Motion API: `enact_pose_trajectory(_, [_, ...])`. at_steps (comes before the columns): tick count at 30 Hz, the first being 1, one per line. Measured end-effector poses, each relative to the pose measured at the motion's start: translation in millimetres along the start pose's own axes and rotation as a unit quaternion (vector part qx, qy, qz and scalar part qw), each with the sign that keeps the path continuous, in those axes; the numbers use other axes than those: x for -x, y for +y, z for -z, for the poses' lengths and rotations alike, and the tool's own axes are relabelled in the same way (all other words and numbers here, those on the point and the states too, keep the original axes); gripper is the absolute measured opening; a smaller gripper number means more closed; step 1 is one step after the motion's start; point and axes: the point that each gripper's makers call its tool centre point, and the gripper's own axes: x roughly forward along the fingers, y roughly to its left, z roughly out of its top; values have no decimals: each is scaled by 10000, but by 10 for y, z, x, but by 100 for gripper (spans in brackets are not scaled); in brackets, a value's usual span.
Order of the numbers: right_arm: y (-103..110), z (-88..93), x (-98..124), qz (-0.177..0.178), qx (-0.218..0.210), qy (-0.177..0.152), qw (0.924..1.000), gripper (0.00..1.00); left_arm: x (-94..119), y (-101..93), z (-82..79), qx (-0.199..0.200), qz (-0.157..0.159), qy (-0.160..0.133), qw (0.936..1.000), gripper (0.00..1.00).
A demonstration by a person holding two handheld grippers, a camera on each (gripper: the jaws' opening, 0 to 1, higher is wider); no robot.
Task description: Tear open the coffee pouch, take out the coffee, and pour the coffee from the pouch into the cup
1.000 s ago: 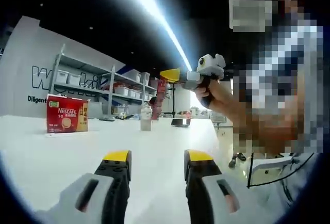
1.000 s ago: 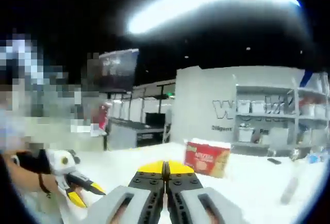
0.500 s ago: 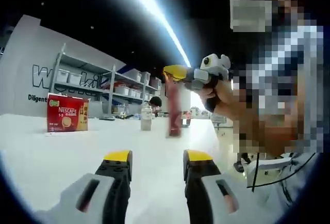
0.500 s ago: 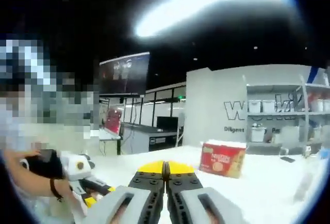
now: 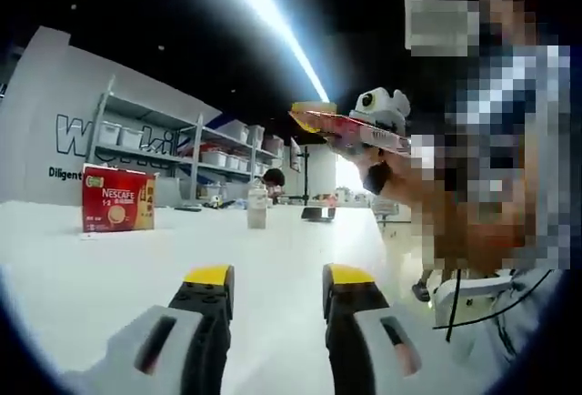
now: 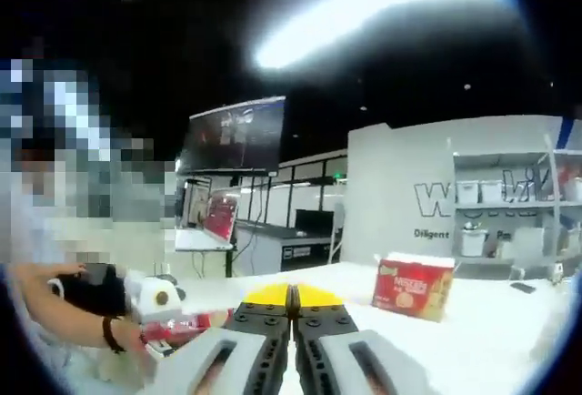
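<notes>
My left hand-held gripper sits at the bottom of the left gripper view, jaws parted with a clear gap, nothing between them, hovering over the white surface. Black jaw bodies, yellow tips, grey housings.

My right hand-held gripper is in the upper centre-right of the same view, raised, clamped on the coffee pouch. The pouch is a flat red sachet, glossy, lying roughly level along the jaws. Half a second ago it hung straight down from the tips; now it is swung up to near-horizontal.

In the right gripper view its own jaws are pressed together at bottom centre, yellow tips meeting. The pouch itself isn't readable between them there. My left hand, in a dark glove, is at lower left of that view, with something red and blurred just beside it; I can't tell what.

Red cardboard Nescafe box stands on the surface at left. A pale, translucent cup stands further back near centre, well apart from the pouch. Grey shelving with white bins is behind.
</notes>
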Motion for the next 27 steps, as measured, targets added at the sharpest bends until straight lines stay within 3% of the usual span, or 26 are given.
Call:
enact_pose_trajectory(1, [-68,45,1,55,-23,57,10000,1,1,1,-2,5,7,-3,10000,41])
enact_pose_trajectory(3, [-149,-29,73,188,-85,-12,9998,0,3,4,-1,22,9,-2,10000,41])
enact_pose_trajectory(6, [-122,-306,200,336,199,-285,9988,0,0,2,10,6,15,26,10000,41])
enact_pose_trajectory(7, [-113,-280,184,293,140,-277,9991,0,0,3,11,-1,12,29,10000,41])
enact_pose_trajectory(10, [-54,67,66,139,-107,81,9998,0,7,16,1,22,-4,5,10000,41])
enact_pose_trajectory(13, [20,-203,172,127,-51,-352,9993,0,10,5,13,30,3,33,10000,40])
enact_pose_trajectory(15, [-27,-172,169,121,-86,-270,9995,0,5,-1,34,4,4,91,10000,40])
enact_pose_trajectory(18, [-199,11,131,262,-65,31,9996,0,0,-1,46,-5,4,130,9999,40])
enact_pose_trajectory(21, [-222,-323,244,450,170,-259,9985,0,11,-10,38,-1,35,118,9999,40])
enact_pose_trajectory(22, [-186,-357,251,432,145,-264,9986,0,12,-15,36,1,44,117,9999,40])
enact_pose_trajectory(27, [-27,-249,87,247,197,8,9995,0,6,-24,31,24,42,114,9999,40])
